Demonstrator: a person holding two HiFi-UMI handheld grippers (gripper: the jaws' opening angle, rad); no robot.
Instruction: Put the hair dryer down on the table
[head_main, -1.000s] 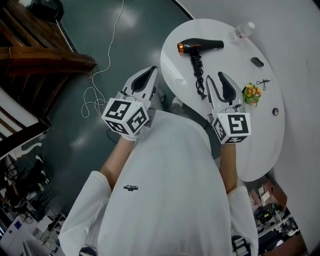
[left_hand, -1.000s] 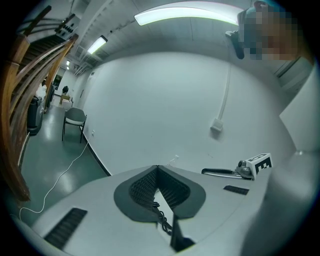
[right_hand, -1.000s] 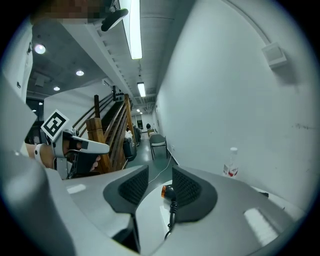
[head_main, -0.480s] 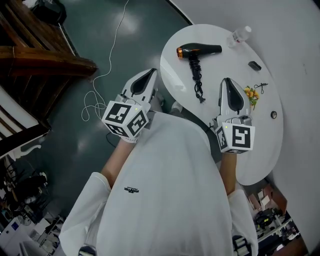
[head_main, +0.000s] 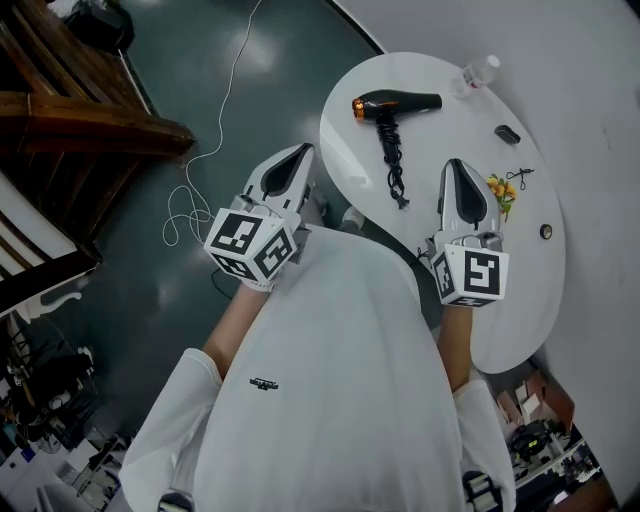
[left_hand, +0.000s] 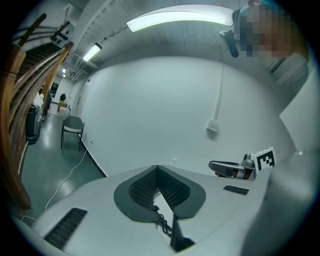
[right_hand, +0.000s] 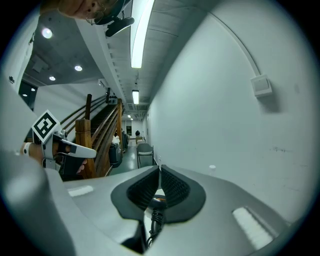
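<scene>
Hair dryer (head_main: 395, 102): lies on its side on the white round table (head_main: 520, 250), cord (head_main: 393, 160) trailing toward the person | right gripper (head_main: 455, 165): over the table beside the cord, jaws just closed together, empty | left gripper (head_main: 302, 150): beyond the table's edge, jaws together, empty

The hair dryer (head_main: 395, 102) is lying on the table (head_main: 500, 300) near its far edge, with its cord (head_main: 394, 160) trailing back toward the person. A bottle (head_main: 479, 71) is sitting just right of the dryer, at the far rim. A small flat object (head_main: 507, 133) is resting right of the cord, and a flower sprig (head_main: 500, 187) is lying nearer the person. The right gripper (head_main: 457, 170) is hovering over the table between cord and sprig, apart from the dryer. The left gripper (head_main: 300, 153) is hanging just off the table's left edge, over the floor (head_main: 150, 290), where a cable (head_main: 205, 150) is lying. A staircase (head_main: 80, 110) is standing farther left.
</scene>
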